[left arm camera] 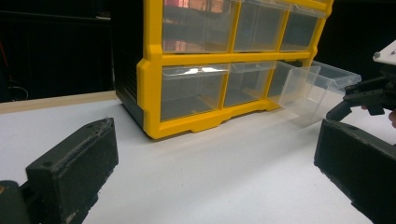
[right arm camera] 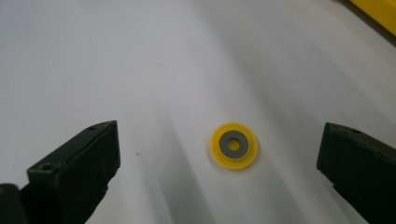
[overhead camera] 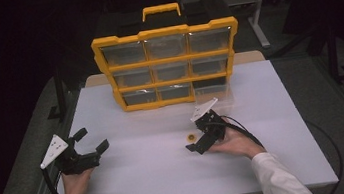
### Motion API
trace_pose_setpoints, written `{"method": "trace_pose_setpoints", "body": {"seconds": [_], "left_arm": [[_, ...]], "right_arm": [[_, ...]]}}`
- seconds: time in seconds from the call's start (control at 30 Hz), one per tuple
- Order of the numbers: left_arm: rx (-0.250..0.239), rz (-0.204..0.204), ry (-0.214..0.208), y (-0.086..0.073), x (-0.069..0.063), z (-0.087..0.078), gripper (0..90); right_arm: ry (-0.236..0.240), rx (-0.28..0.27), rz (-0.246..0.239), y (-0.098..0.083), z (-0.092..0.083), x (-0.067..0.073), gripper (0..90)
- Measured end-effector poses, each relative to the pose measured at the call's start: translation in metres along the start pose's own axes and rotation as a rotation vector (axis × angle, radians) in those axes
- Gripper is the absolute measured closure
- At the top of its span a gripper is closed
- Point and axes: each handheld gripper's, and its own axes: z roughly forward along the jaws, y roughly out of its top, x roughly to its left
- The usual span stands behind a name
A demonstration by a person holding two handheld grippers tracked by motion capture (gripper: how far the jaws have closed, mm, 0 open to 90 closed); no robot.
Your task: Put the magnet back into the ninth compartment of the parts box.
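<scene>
On the white table (overhead camera: pixel 170 178) we see a small yellow disc (overhead camera: pixel 191 137) with a grey ring at its middle, lying flat a little in front of the yellow drawer organizer (overhead camera: pixel 168 64). We hold the right gripper (overhead camera: pixel 205 140) just beside the disc, on its right, tilted down toward the table surface. Its jaws stand wide apart and hold nothing. From the right gripper view the yellow disc (right arm camera: pixel 233 145) sits between the two black jaws, nearer the right one, touching neither; the table (right arm camera: pixel 140 56) is bare around it.

Our left gripper (overhead camera: pixel 90 143) rests at the table's left side, well apart from the disc, with jaws spread and nothing between them. Its grey three-cornered plate (overhead camera: pixel 54 149) points outward to the left. From the left gripper view we see the organizer (left arm camera: pixel 154 84) standing upright with clear drawers in a yellow frame, carry handle (overhead camera: pixel 161 10) on top. One clear drawer (left arm camera: pixel 317 88) at the bottom right is pulled out and tilts down toward the table; we also see the drawer (overhead camera: pixel 212 91) in the high view, faint against the white. The other drawers look closed. The right gripper (left arm camera: pixel 369 95) shows at the far right edge there, just beside the pulled drawer. We cannot tell whether any drawer has contents.
</scene>
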Motion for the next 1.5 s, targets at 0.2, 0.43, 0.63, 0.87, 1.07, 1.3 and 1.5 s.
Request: {"method": "trace_pose_setpoints", "body": {"seconds": [0.2, 0.43, 0.63, 0.87, 1.07, 1.3, 1.5], "left_arm": [[0.0, -0.001, -0.001, 0.0, 0.0, 0.0, 0.0], [0.003, 0.0, -0.001, 0.0, 0.0, 0.0, 0.0], [0.004, -0.002, 0.0, -0.001, 0.0, 0.0, 0.0], [0.004, -0.003, 0.0, -0.001, 0.0, 0.0, 0.0], [0.002, -0.006, -0.001, -0.001, 0.001, 0.0, 0.0], [0.0, -0.007, 0.001, -0.001, 0.0, -0.001, 0.0], [0.001, -0.008, 0.001, -0.002, 0.0, -0.001, 0.0]], "right_arm": [[0.001, 0.026, 0.003, -0.001, 0.005, -0.001, 3.0], [-0.006, 0.05, 0.011, -0.001, 0.009, -0.002, 8.3], [-0.022, 0.064, 0.014, -0.001, 0.012, -0.003, 15.2], [-0.041, 0.075, 0.021, 0.0, 0.014, -0.003, 28.6], [-0.044, 0.074, 0.019, 0.0, 0.016, -0.003, 34.8], [-0.056, 0.09, 0.0, 0.001, 0.02, -0.003, 44.2], [-0.066, 0.086, 0.0, 0.001, 0.019, -0.002, 60.2]]}}
